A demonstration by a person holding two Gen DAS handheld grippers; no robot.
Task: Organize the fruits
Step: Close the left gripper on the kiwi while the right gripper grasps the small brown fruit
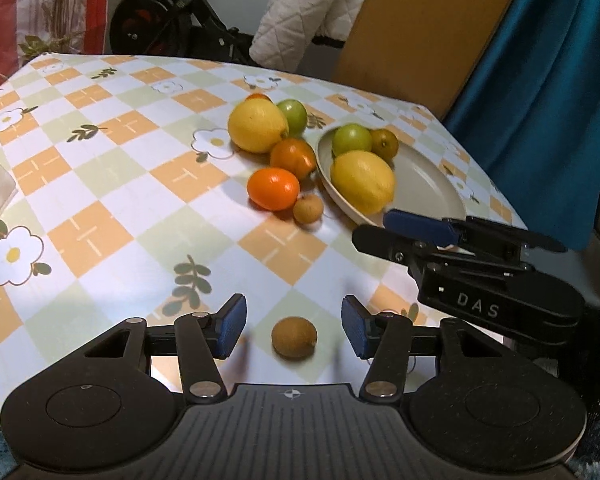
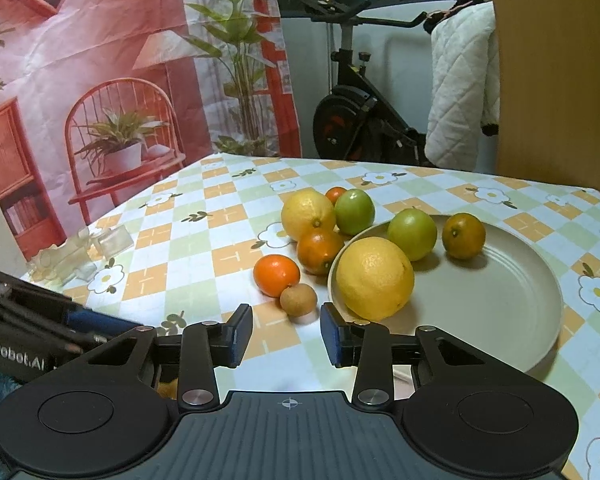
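Left gripper [image 1: 294, 330] held low over checked floral tablecloth [image 1: 100, 184], blue pads spread, small brown round fruit [image 1: 294, 337] lying on the cloth between them, gaps visible either side; not pinched. Likely staged for a grasp, next candidate for the plate.

Right gripper [image 2: 286, 334] parked at the near rim of the beige round plate [image 2: 500, 304], jaws parted with nothing between them; probably just cleared of the large yellow lemon [image 2: 374, 278] resting inside the near rim. Right pad overlapping that rim in the right wrist view; contact not resolvable.

Already on plate, farther back: green round fruit [image 2: 412, 234], dark orange-green mandarin [image 2: 463, 236].

Beside plate, unsorted on cloth: second small brown fruit [image 2: 299, 299], bright orange mandarin [image 2: 277, 275], darker orange [image 2: 320, 251], second yellow lemon [image 2: 308, 215], second green fruit [image 2: 354, 211]. Small red-orange fruit [image 2: 335, 194] mostly hidden behind lemon; kind undetermined.

Clear plastic objects [image 2: 80, 252] at far left of table: blurred, unidentified.
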